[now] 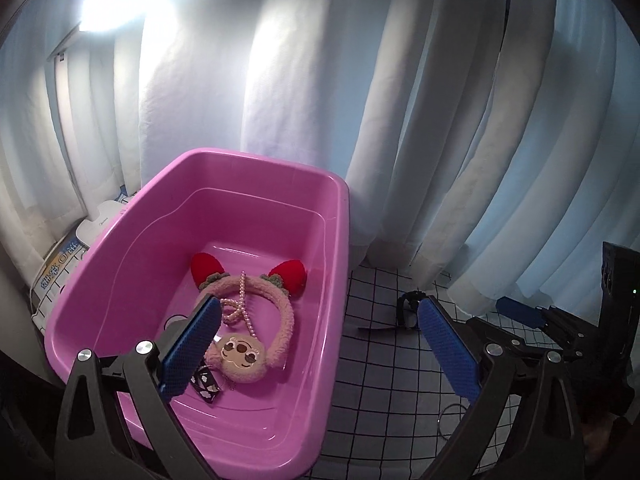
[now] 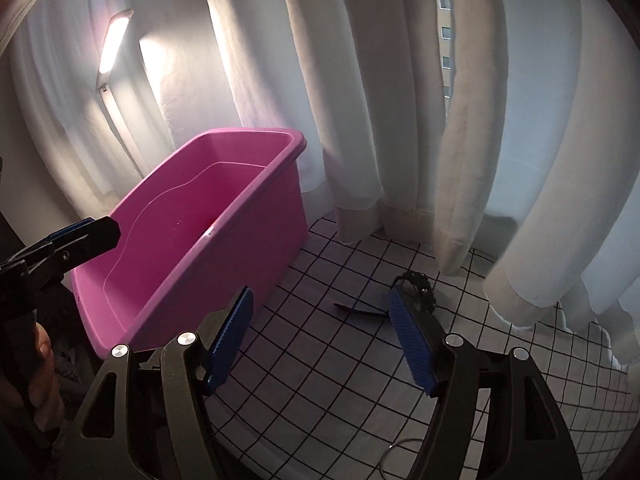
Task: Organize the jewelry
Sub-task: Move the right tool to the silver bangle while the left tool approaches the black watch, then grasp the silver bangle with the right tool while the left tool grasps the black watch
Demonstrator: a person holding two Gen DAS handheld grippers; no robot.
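The fuzzy pink headband with red ears point(image 1: 256, 300) and white pearl string point(image 1: 240, 308) lie in the pink plastic tub point(image 1: 336, 248), the black watch point(image 2: 416, 288) waits on the checked worktop point(image 2: 340, 380), and both grippers' fingers point(image 1: 192, 344) point(image 2: 412, 344) are spread wide, holding nothing

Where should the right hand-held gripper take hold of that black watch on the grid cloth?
Probably grip the watch at its raised, curled band, coming from above: that part stands off the grid cloth, while the strap tail lies flat. The right hand-held gripper is open, nearly aligned.
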